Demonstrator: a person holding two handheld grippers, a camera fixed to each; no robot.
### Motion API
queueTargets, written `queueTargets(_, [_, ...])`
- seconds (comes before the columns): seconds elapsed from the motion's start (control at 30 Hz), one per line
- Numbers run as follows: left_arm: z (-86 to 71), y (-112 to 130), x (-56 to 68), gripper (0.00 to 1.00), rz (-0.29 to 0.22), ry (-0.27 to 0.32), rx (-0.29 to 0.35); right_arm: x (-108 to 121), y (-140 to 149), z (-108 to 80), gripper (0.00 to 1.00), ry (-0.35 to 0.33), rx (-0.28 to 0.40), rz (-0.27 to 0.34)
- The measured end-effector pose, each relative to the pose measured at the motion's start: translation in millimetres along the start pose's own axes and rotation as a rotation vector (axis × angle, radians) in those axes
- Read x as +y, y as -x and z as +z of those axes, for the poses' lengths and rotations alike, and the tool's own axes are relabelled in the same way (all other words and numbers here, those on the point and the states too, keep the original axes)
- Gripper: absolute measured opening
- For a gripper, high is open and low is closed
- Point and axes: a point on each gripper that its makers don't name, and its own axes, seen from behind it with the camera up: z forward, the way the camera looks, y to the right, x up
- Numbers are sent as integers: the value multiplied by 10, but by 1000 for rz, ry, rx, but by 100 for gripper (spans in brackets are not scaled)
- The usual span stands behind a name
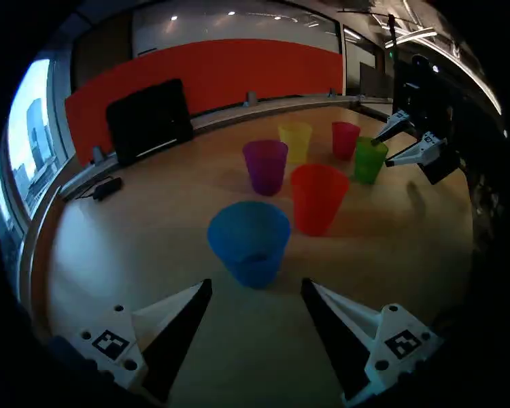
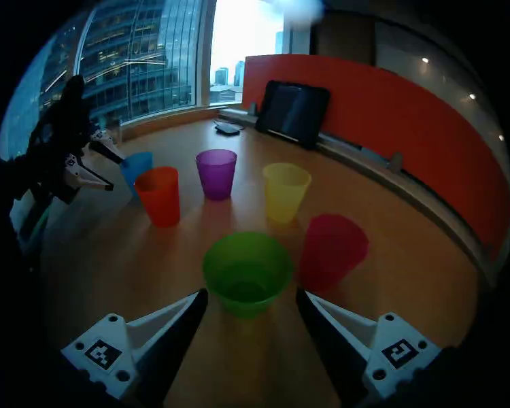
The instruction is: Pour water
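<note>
Jaws of the left gripper (image 1: 255, 281) stand wide apart, holding nothing. The blue cup (image 1: 249, 238) sits upright on the wooden table (image 1: 139, 231) just ahead, between the tips. Beyond it stand an orange cup (image 1: 317, 197), a purple cup (image 1: 265, 165), a yellow cup (image 1: 295, 141) and a red cup (image 1: 345, 139). The right gripper (image 2: 251, 291) is likewise spread and empty, with the green cup (image 2: 247, 272) upright just before it.

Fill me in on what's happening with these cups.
A person holds a gripper in each hand over a wooden table where six cups stand upright. The left gripper faces the blue cup, jaws open, the cup just ahead of them. The right gripper faces the green cup the same way. Neither cup is gripped yet; the orange cup, purple cup, yellow cup and red cup stand nearby, untouched.
</note>
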Motion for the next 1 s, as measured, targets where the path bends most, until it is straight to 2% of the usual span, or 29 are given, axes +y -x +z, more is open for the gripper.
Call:
queueTargets(0.2, [-174,26,-66,98,-22,-37,25,27,78,-216,100,37,25,22])
queueTargets(0.37, [-351,7,-198,98,-44,-83,55,61,115,-430,100,78,49,37])
queueTargets(0.8, [-767,-130,-516,98,-144,-204,192,149,227,-914,100,210,147,104])
queueTargets(1.0, [-994,-293,-653,98,-176,-255,268,209,220,-1122,100,281,196,136])
